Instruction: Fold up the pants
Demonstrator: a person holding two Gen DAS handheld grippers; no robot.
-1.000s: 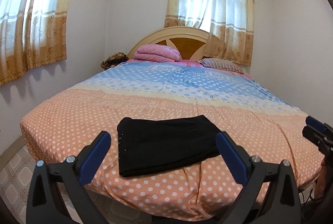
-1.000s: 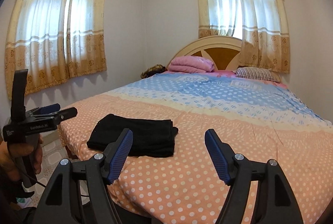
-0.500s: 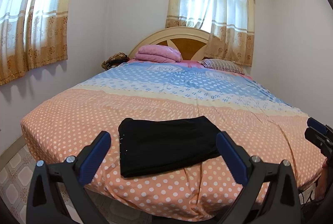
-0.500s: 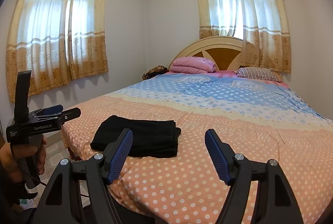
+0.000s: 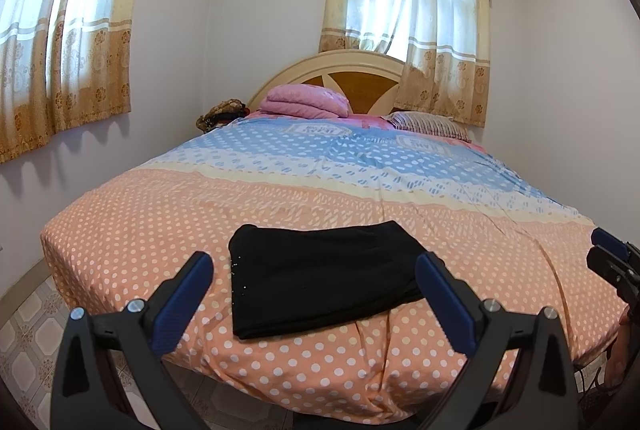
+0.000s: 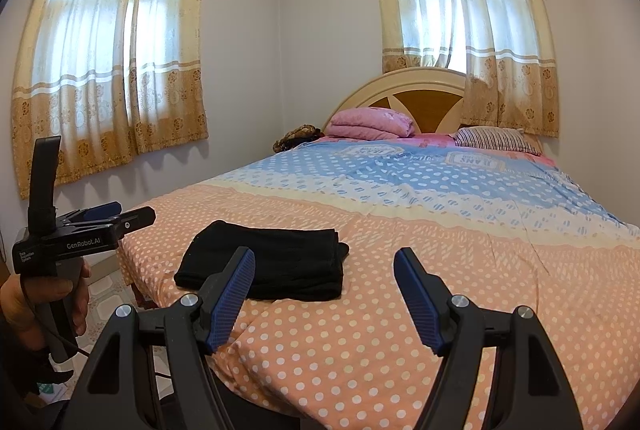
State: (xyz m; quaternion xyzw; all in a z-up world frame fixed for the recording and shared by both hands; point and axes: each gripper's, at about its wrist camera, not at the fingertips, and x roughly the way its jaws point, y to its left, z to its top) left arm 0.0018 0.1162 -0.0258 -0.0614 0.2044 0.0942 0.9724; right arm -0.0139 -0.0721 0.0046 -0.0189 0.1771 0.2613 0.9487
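Note:
Black pants (image 5: 320, 274) lie folded into a flat rectangle near the foot edge of the bed (image 5: 132, 230); in the right wrist view the pants (image 6: 272, 262) sit left of centre. My left gripper (image 5: 314, 264) hangs short of the bed's edge, open, its blue pads framing the pants without touching them. My right gripper (image 6: 324, 254) is open too, empty, held back from the bedspread to the right of the pants. The left gripper (image 6: 120, 216) also shows from the side at the right wrist view's left edge, held in a hand (image 6: 24, 298).
A pink folded blanket (image 5: 306, 102) and a striped pillow (image 5: 428, 120) lie by the headboard (image 5: 340, 64). Curtained windows are on the left and back walls. Tiled floor (image 5: 24, 326) shows left of the bed. The right gripper's tips (image 5: 612, 256) show at the left wrist view's right edge.

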